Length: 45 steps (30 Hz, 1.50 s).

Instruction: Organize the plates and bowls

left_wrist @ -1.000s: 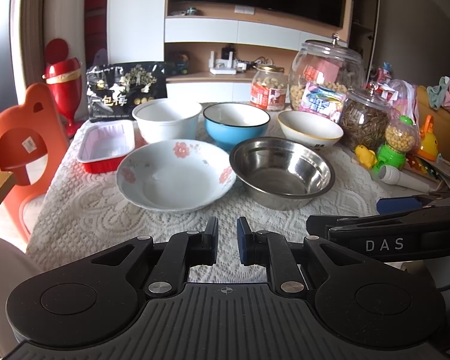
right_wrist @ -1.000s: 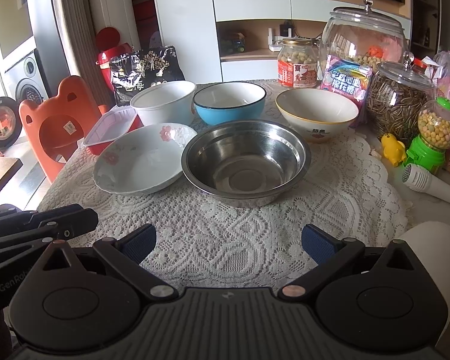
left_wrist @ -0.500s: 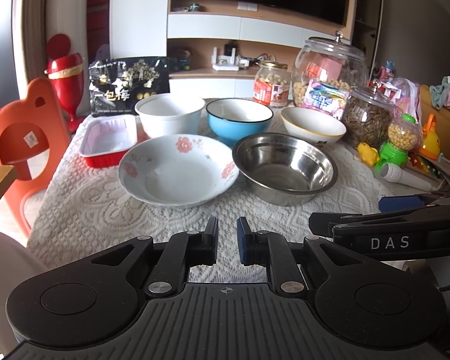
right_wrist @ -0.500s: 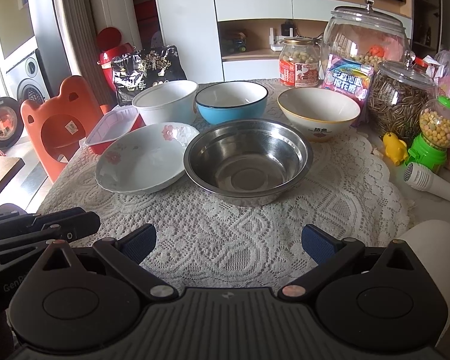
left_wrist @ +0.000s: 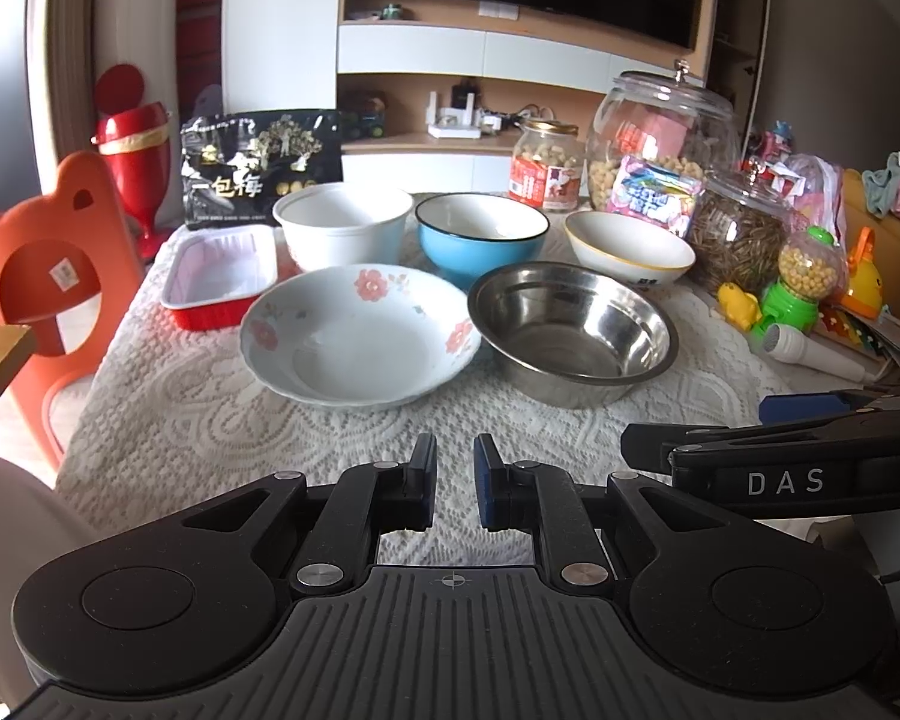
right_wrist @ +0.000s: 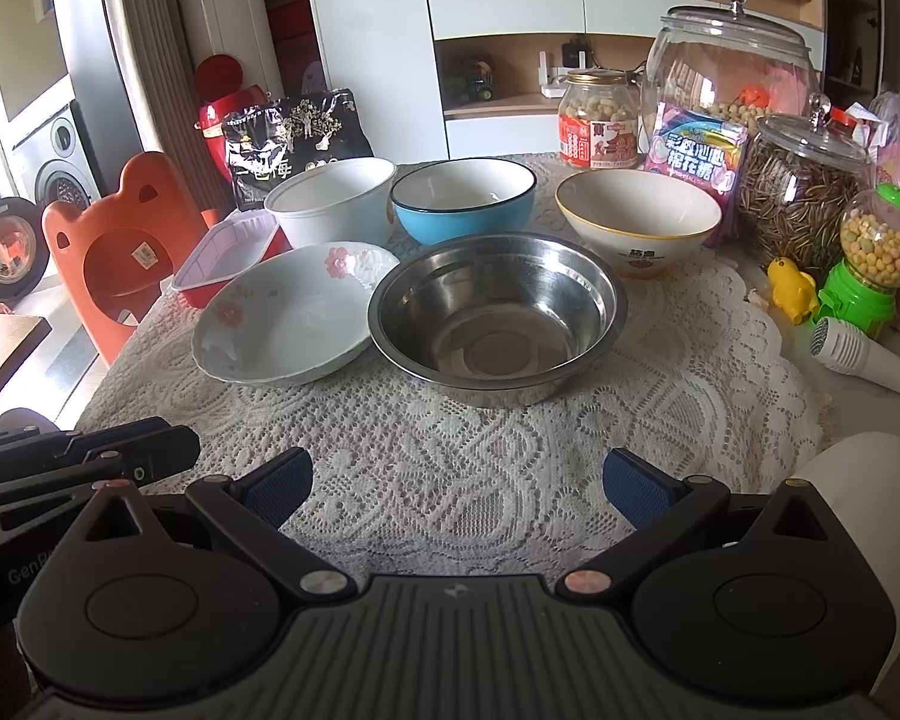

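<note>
On the lace cloth stand a floral deep plate [left_wrist: 357, 333] [right_wrist: 291, 321], a steel bowl [left_wrist: 573, 330] [right_wrist: 498, 315], a white bowl [left_wrist: 342, 225] [right_wrist: 330, 198], a blue bowl [left_wrist: 480, 234] [right_wrist: 462, 198] and a cream bowl with a yellow rim [left_wrist: 630, 246] [right_wrist: 636, 219]. My left gripper [left_wrist: 454, 480] is nearly shut and empty, short of the floral plate. My right gripper [right_wrist: 456, 486] is open and empty, short of the steel bowl.
A red foil tray [left_wrist: 222, 273] sits left of the plates. Glass jars [right_wrist: 726, 78], a seed jar [right_wrist: 801, 180], a green candy dispenser [right_wrist: 870, 264], a toy microphone [right_wrist: 864, 357] and a black snack bag [left_wrist: 258, 168] ring the far and right sides. An orange chair [left_wrist: 24, 258] stands left.
Both grippers have edged slightly forward and up toward the bowls. The jaws have not changed. No dish has moved.
</note>
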Each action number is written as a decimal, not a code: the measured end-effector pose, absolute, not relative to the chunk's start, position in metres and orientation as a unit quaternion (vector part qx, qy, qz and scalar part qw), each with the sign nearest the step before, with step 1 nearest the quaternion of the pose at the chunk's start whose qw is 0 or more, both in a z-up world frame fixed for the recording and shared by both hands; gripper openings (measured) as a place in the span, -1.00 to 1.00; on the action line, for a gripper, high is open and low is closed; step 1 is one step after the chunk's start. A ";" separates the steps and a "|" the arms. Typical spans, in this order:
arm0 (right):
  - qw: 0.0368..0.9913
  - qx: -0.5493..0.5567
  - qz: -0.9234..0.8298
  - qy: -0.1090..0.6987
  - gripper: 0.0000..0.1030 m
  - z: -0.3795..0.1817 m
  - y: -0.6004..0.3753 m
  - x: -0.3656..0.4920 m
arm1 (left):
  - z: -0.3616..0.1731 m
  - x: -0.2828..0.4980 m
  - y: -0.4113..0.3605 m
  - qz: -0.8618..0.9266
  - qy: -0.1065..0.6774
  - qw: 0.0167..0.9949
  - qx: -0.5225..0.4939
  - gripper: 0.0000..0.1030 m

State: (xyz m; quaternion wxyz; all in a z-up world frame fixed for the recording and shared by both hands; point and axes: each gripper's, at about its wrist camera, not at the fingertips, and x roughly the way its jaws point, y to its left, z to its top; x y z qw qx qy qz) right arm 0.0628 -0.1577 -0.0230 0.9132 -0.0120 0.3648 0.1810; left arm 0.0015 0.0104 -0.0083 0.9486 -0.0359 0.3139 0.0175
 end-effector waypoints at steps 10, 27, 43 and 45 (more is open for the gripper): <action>0.913 -0.012 0.181 0.365 1.00 -0.023 -0.157 0.062 | -0.008 0.002 0.011 0.017 0.314 0.949 -0.036 -0.68; 0.915 -0.010 0.191 0.355 1.00 -0.020 -0.162 0.079 | -0.017 0.022 0.015 0.005 0.341 0.938 -0.052 -0.68; 0.893 0.109 0.197 0.390 1.00 -0.045 -0.215 0.215 | -0.004 0.162 0.044 -0.089 0.358 0.924 -0.103 -0.68; 0.897 0.073 0.195 0.389 1.00 -0.050 -0.208 0.227 | -0.008 0.178 0.045 -0.084 0.366 0.921 -0.102 -0.68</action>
